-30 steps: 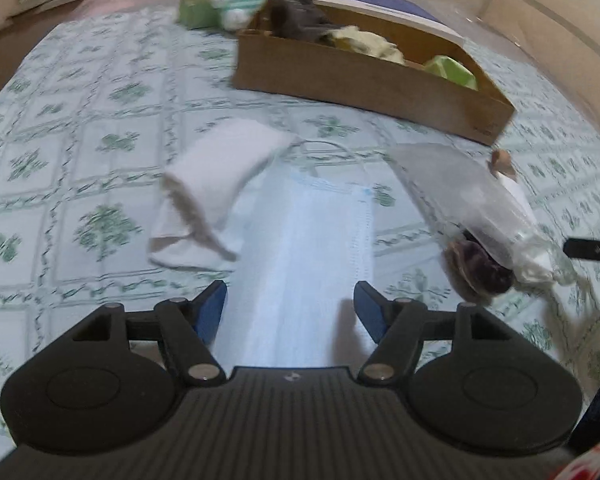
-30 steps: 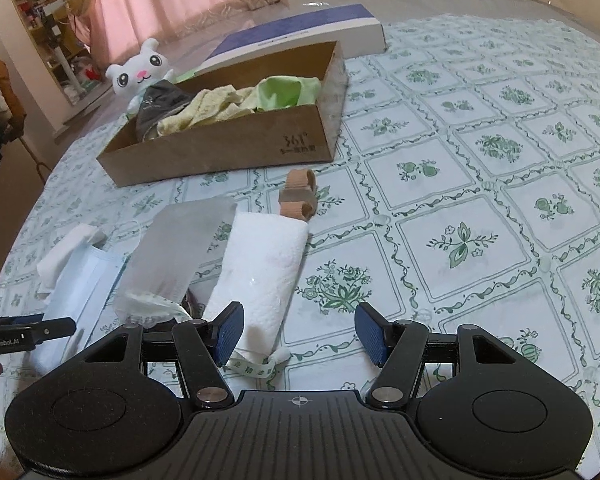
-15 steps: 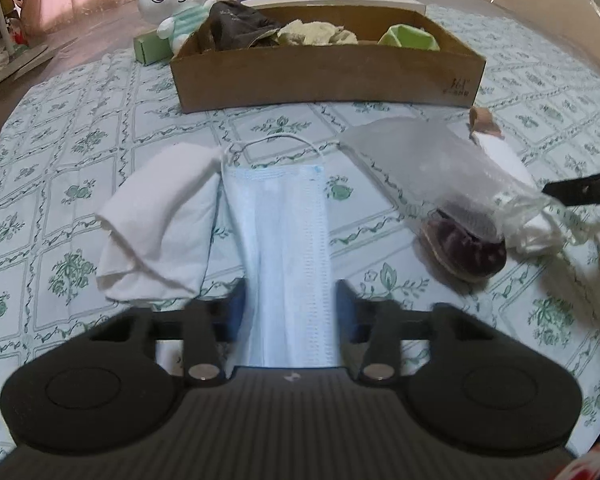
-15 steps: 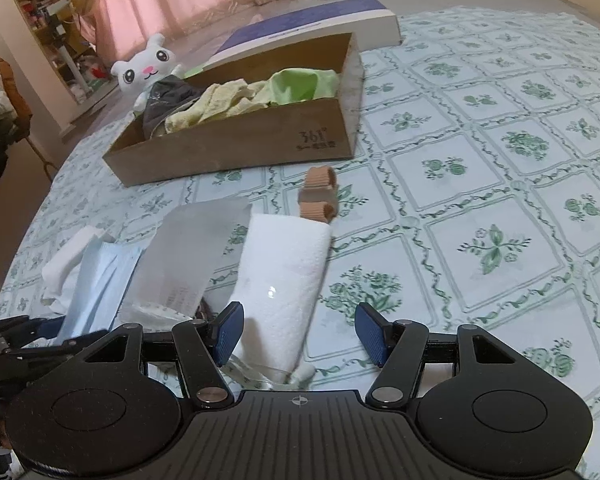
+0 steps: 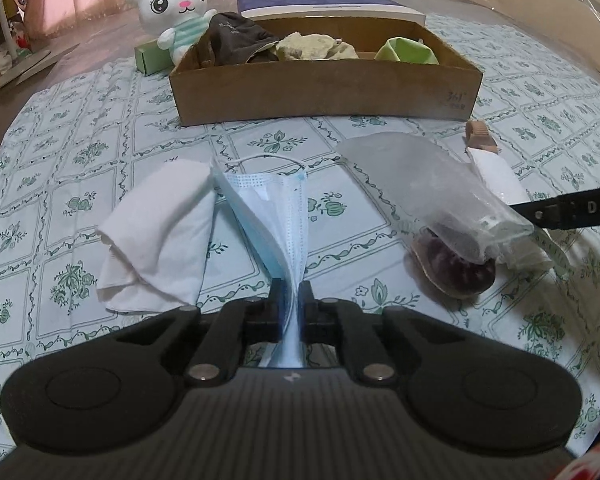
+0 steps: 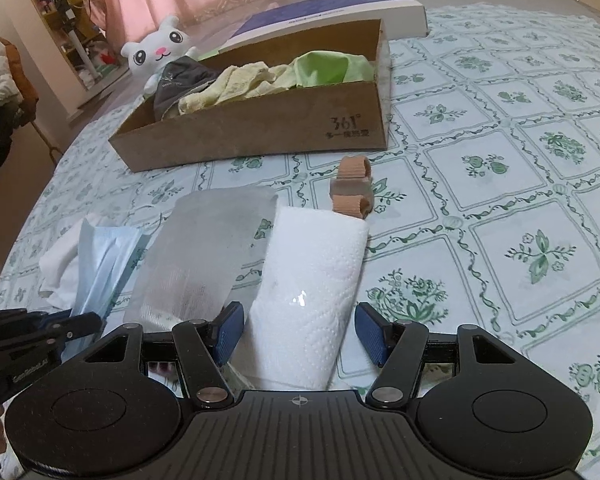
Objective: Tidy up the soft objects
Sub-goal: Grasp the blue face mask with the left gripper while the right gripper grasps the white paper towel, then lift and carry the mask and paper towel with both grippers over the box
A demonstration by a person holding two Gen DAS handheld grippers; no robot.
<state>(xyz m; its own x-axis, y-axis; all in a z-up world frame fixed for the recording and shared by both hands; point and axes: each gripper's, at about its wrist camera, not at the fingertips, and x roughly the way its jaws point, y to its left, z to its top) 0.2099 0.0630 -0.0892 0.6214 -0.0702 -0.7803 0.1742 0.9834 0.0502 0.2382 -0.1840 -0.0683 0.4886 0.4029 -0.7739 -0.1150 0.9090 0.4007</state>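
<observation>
On the bed, left gripper (image 5: pixel 291 300) pinches mask (image 5: pixel 278 216).
Right gripper (image 6: pixel 299 334) gapes over towel (image 6: pixel 312 280); lift mask clear toward box (image 5: pixel 324 92).

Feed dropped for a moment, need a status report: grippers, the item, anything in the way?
Left gripper shut on face mask. Right gripper open, straddling paper towel, not gripping. Path to cardboard box looks clear.

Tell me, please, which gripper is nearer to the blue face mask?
Left. The left gripper is shut on the near end of the blue face mask. The right gripper is off to its side, open around a folded white paper towel.
</observation>
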